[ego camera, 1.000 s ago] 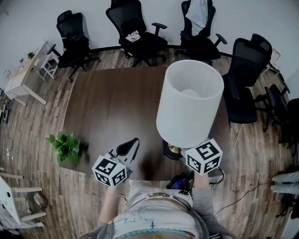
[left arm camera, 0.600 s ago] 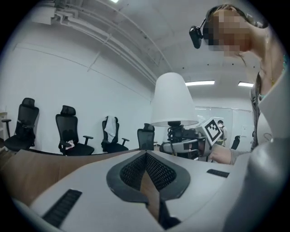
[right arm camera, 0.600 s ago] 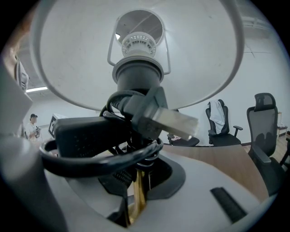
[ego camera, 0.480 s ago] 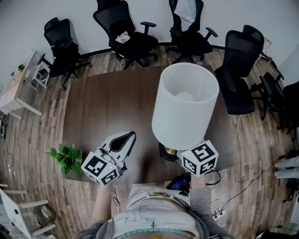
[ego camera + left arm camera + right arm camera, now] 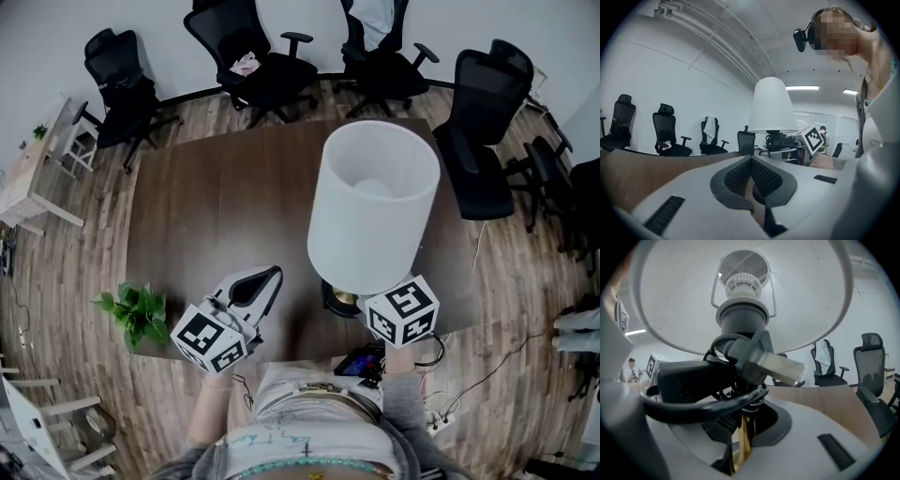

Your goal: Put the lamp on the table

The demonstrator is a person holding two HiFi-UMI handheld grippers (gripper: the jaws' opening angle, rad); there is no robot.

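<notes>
The lamp has a tall white shade (image 5: 373, 206) and a brass stem (image 5: 743, 439); its dark round base (image 5: 339, 299) shows over the near edge of the brown table (image 5: 216, 197). In the right gripper view my right gripper (image 5: 740, 441) is shut on the brass stem, below the socket and the coiled black cord with its plug (image 5: 773, 365). Its marker cube (image 5: 400, 311) sits at the shade's lower right. My left gripper (image 5: 261, 289) is shut and holds nothing, left of the lamp over the table's near edge. The left gripper view shows the lamp shade (image 5: 773, 105) to its right.
Several black office chairs (image 5: 264, 66) ring the table's far and right sides. A small green plant (image 5: 136, 309) stands on the floor at the table's near left corner. A pale bench (image 5: 28, 173) stands at far left. Cables (image 5: 441, 412) lie on the wooden floor at near right.
The lamp and my right gripper have sunk slightly towards the table's near edge. My left gripper has risen a little and tilted.
</notes>
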